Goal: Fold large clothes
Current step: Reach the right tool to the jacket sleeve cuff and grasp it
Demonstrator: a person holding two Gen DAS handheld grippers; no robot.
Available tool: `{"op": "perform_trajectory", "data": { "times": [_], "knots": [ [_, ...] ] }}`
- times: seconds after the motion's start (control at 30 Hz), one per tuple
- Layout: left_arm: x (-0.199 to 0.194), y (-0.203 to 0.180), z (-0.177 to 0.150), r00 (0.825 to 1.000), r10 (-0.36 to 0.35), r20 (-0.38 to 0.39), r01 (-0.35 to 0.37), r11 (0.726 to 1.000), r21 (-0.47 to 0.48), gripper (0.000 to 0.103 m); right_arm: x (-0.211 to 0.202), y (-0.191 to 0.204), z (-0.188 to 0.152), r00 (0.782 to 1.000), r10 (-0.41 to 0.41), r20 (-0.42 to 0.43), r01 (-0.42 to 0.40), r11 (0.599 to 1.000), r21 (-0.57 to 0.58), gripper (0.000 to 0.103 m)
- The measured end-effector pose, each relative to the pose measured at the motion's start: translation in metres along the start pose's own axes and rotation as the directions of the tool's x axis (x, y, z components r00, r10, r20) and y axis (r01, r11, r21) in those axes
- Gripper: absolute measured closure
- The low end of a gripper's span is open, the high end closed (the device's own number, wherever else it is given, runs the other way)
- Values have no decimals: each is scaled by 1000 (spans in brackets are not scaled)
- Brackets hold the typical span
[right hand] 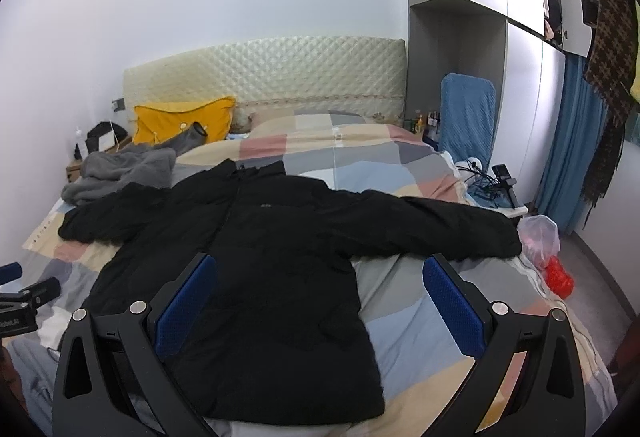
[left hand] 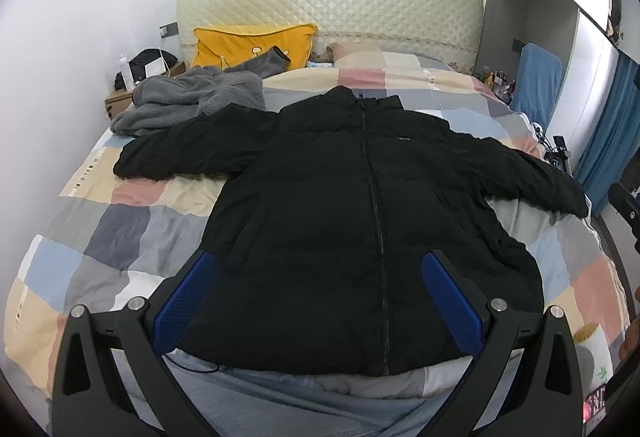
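Black padded jacket [left hand: 360, 205] spread flat, front up, zipper closed, in the middle of the bed, on a checked quilt [left hand: 120, 237] of pastel squares. Both sleeves stretched out to the sides; hem toward the cameras, collar toward the headboard [left hand: 328, 9].

From left to right in the left wrist view: a small bedside stand with a bottle [left hand: 126, 71] and a dark bag; a grey fleece garment [left hand: 192, 97] heaped at the left edge of the bed, touching the left sleeve of the jacket; a yellow pillow [left hand: 252, 45] leaning against the quilted cream headboard; then the jacket; then a blue padded chair back [left hand: 538, 81] beside the bed, and a blue curtain [left hand: 612, 141] at the far right.

Left claw [left hand: 316, 301] held above the hem of the jacket, blue pads wide apart, nothing between them. Not possible to tell if the pads touch the cloth.

Right claw [right hand: 320, 305] likewise released, blue pads wide apart, above the right part of the jacket [right hand: 260, 277] and the bare quilt [right hand: 420, 317] under the right sleeve. Nothing gripped. Right sleeve reaching to the bed edge, close to a clear plastic bag [right hand: 540, 237] and a red thing [right hand: 560, 277] on the floor side. At the far right, dark patterned clothes [right hand: 608, 37] hanging beside the wardrobe.
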State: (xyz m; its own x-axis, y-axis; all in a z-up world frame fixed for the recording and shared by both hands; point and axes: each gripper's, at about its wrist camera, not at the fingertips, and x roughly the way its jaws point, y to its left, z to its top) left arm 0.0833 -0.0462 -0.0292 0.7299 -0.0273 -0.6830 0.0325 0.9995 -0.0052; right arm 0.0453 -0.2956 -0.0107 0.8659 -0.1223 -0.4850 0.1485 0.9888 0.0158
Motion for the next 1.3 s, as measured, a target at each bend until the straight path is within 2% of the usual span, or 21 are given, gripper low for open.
{"op": "perform_trajectory", "data": {
  "times": [0.23,0.37,0.43,0.63,0.73,0.8,0.9,0.93,1.0,1.07,1.1,1.13,1.23,1.3],
  "knots": [
    [18,-17,7,1000,-17,-5,17,1000,0,0,25,-31,3,999,-36,22,37,999,-12,0],
    [33,-22,11,1000,-24,-13,23,1000,-9,0,32,-53,4,987,-93,129,96,995,-16,0],
    [42,-24,13,1000,-25,-18,25,1000,-14,0,40,-66,6,982,-111,155,113,994,-4,0],
    [74,-29,15,998,-31,-54,28,998,-52,0,84,-110,1,983,-140,117,137,990,36,0],
    [91,-31,17,998,-32,-63,28,998,-63,0,109,-148,-9,988,-100,119,84,987,134,0],
    [99,-31,17,998,-36,-57,32,997,-70,0,125,-174,-16,986,-125,106,102,975,195,0],
    [111,-32,15,996,-73,-48,69,995,-74,0,148,-204,-24,990,-114,79,92,967,236,1],
    [116,-32,14,997,-67,-40,64,995,-71,0,160,-218,-28,992,-117,49,100,958,269,3],
    [128,-33,16,998,-45,-35,43,997,-68,0,186,-252,-39,990,-133,-47,141,920,365,17],
    [141,-32,17,998,-47,-40,44,996,-75,0,215,-293,-57,986,-124,-115,165,859,485,22],
    [146,-32,17,998,-49,-44,45,996,-79,0,227,-311,-67,978,-146,-150,203,825,527,23],
    [151,-32,18,997,-49,-51,45,996,-82,0,235,-319,-71,972,-161,-168,228,809,541,24],
    [170,-31,16,996,-36,-78,30,996,-78,0,256,-347,-88,968,-169,-187,248,770,588,25],
    [184,-31,14,995,-22,-100,15,997,-69,0,268,-367,-99,982,-122,-142,186,722,666,24]
  ]
}}
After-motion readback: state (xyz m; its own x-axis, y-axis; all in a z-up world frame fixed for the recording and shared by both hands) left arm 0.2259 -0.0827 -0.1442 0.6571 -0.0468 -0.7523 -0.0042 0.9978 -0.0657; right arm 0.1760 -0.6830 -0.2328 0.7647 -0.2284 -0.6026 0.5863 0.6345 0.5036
